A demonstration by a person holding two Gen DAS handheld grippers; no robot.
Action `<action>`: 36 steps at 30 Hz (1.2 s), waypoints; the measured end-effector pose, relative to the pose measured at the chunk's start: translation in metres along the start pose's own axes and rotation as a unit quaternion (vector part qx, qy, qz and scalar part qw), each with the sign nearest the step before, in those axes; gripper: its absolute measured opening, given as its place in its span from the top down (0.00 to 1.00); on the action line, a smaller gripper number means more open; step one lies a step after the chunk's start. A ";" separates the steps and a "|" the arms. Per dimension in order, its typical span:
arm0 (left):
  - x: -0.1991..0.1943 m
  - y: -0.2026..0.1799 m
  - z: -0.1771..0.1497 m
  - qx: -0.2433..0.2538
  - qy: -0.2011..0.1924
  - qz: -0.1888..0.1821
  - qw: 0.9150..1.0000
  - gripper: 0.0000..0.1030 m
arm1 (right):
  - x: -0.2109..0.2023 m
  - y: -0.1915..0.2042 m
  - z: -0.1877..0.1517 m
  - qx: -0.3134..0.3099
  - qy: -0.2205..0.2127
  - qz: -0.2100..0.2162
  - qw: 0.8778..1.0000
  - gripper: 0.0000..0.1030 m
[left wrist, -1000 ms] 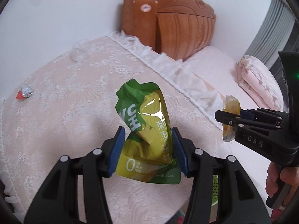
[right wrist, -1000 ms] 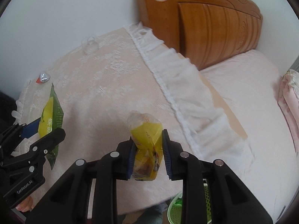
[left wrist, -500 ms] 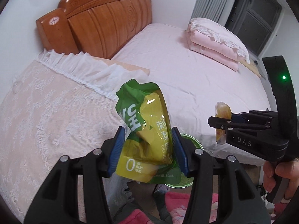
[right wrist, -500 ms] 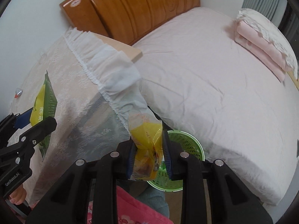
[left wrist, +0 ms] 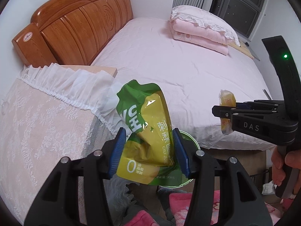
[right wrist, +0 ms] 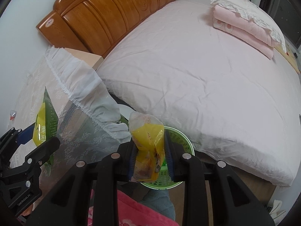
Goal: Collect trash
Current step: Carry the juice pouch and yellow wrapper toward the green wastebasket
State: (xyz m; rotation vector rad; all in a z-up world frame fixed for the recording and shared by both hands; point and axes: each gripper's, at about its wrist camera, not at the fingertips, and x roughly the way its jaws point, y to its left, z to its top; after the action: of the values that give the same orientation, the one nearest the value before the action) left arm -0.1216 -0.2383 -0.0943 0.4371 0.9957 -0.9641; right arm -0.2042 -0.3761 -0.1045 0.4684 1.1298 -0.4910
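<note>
Gripping one pouch (left wrist: pixel 150 141) in the left gripper (left wrist: pixel 149 150) fingers and one wrapper (right wrist: pixel 148 150) in the right gripper (right wrist: pixel 149 157), both clamped, above one basket (right wrist: pixel 180 137).

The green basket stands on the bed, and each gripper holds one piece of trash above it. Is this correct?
Not quite. The green basket stands on the floor beside the bed, not on it; the right wrist view shows this. The rest holds: the left gripper holds the green and yellow pouch, and the right gripper holds the yellow wrapper, both over the basket.
</note>
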 end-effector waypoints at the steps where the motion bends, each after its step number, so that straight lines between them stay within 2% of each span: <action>1: 0.007 -0.002 0.001 0.008 0.006 0.001 1.000 0.52 | 0.000 -0.004 0.000 0.002 0.002 -0.002 1.000 0.72; 7: 0.063 -0.028 -0.005 0.049 0.065 -0.009 0.997 0.52 | 0.007 -0.024 -0.005 0.008 0.019 -0.010 1.000 0.72; 14: 0.100 -0.058 -0.024 0.057 0.109 -0.025 0.992 0.52 | 0.017 -0.047 -0.010 0.008 0.046 -0.017 0.999 0.72; 26: 0.113 -0.082 -0.026 0.051 0.129 -0.036 0.990 0.49 | 0.027 -0.067 -0.012 0.000 0.050 -0.014 0.999 0.72; 34: 0.111 -0.091 -0.026 0.056 0.125 -0.043 0.990 0.31 | 0.026 -0.068 -0.012 0.000 0.051 -0.012 0.999 0.72; 36: 0.110 -0.090 -0.026 0.055 0.123 -0.042 0.990 0.31 | 0.026 -0.068 -0.012 0.001 0.051 -0.012 0.999 0.72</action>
State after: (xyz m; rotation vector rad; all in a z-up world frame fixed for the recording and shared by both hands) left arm -0.1891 -0.3205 -0.1923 0.6213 1.1954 -1.0620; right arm -0.2443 -0.4268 -0.1397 0.4862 1.2347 -0.4926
